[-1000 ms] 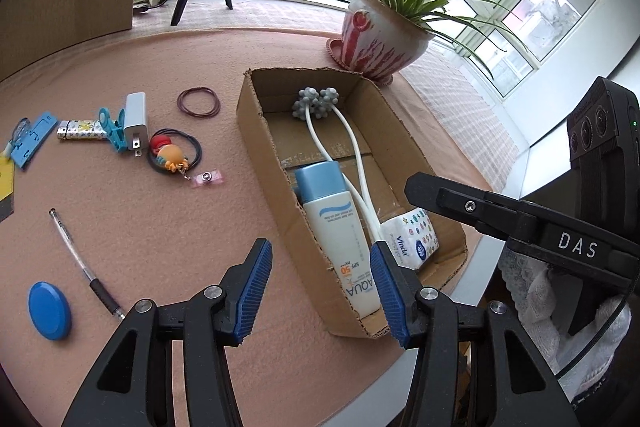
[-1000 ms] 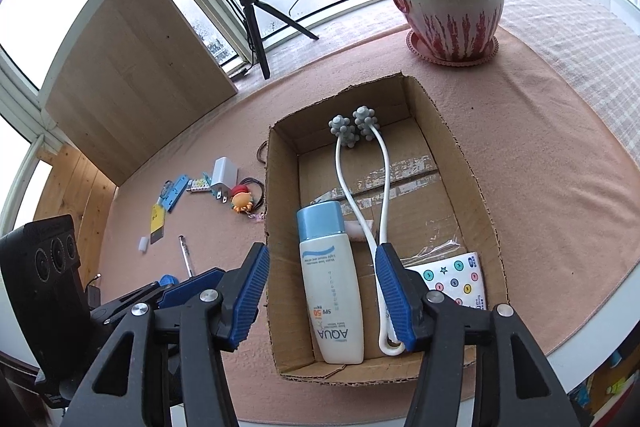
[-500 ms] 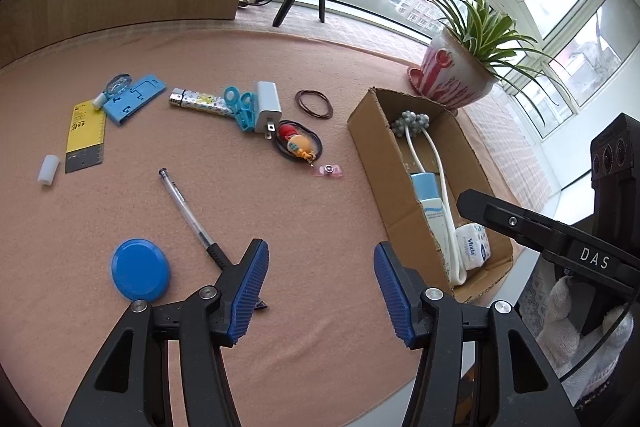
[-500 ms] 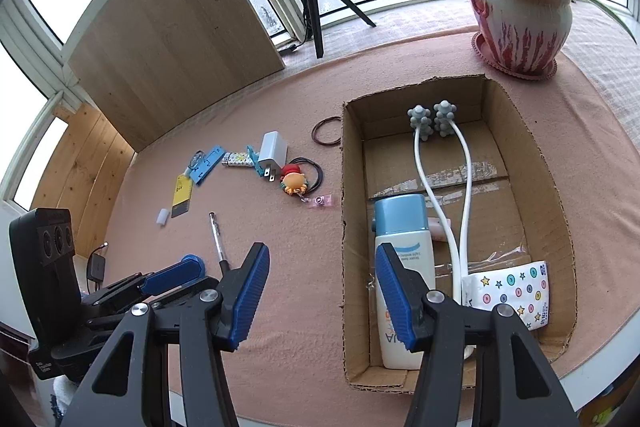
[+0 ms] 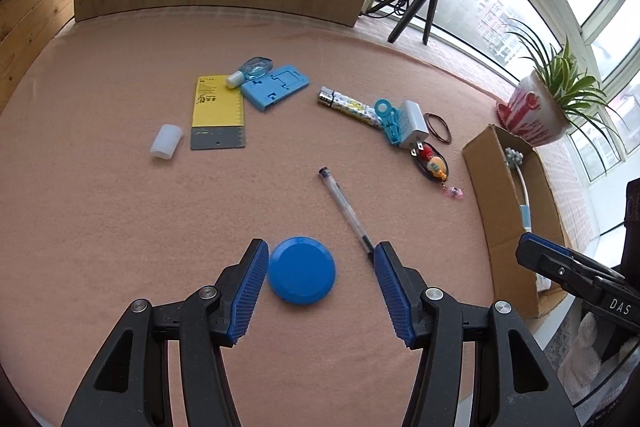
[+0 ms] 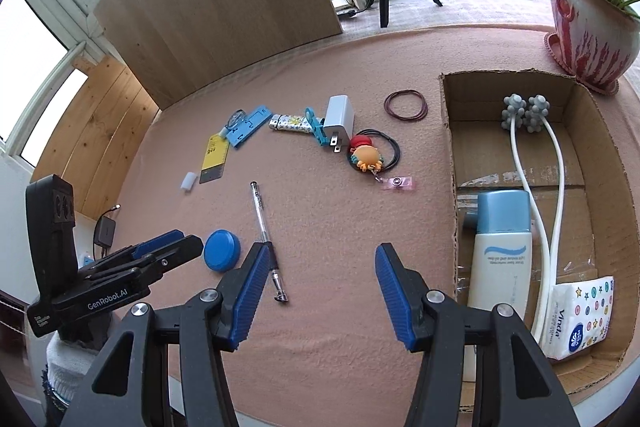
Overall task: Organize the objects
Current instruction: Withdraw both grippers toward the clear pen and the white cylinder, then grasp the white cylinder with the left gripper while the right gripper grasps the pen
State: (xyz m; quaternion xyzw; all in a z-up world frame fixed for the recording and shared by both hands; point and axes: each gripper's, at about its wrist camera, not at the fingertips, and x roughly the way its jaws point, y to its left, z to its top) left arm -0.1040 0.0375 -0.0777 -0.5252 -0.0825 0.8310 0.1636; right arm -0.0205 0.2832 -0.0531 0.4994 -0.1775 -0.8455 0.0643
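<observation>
A pink desk (image 5: 120,227) sits by big windows. One blue lid (image 5: 301,275) lies near, between the spread fingers of the left gripper (image 5: 320,267), untouched. One pen (image 5: 346,213) lies just right. The right gripper (image 6: 318,281) is spread too, empty. One cardboard box (image 6: 450,163) holds one bottle (image 6: 500,251), far right.
</observation>
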